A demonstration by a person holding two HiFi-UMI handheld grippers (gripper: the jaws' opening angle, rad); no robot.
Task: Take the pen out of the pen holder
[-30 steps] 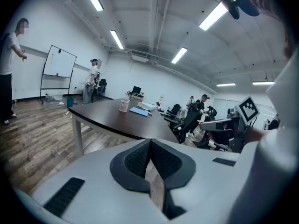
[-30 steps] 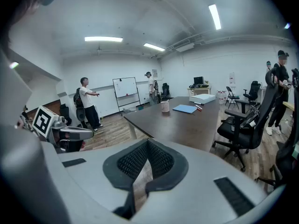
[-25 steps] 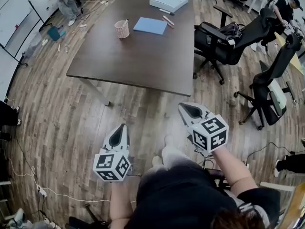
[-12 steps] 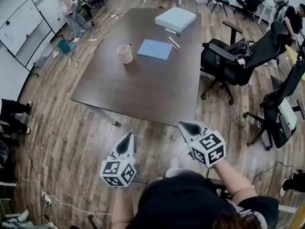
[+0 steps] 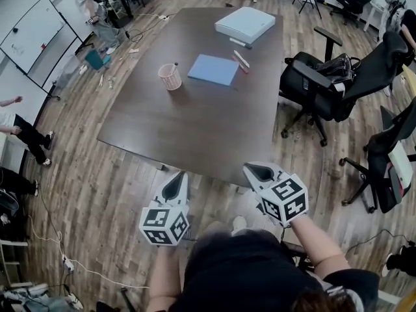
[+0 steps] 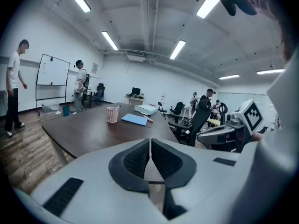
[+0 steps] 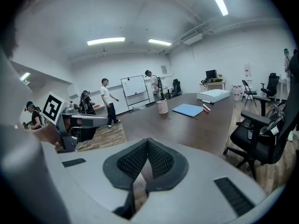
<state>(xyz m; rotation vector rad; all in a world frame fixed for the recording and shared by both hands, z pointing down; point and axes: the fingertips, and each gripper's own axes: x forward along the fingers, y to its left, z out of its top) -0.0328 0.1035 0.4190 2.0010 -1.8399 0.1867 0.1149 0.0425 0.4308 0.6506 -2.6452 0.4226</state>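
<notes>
Short of the surface [image 5: 195, 129], left tongs [image 5: 176, 187] and right tongs [image 5: 259, 171] are pressed together, empty; well beyond them the pen [image 5: 174, 65] stands in the pen holder [image 5: 169, 78].

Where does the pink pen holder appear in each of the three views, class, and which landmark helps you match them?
Head view: the pen holder stands upper left of centre, on the dark table.
Left gripper view: left of centre, on the far part of the table.
Right gripper view: just above centre, on the far part of the table.
Shared landmark: the blue folder lies just right of it in every view.
</notes>
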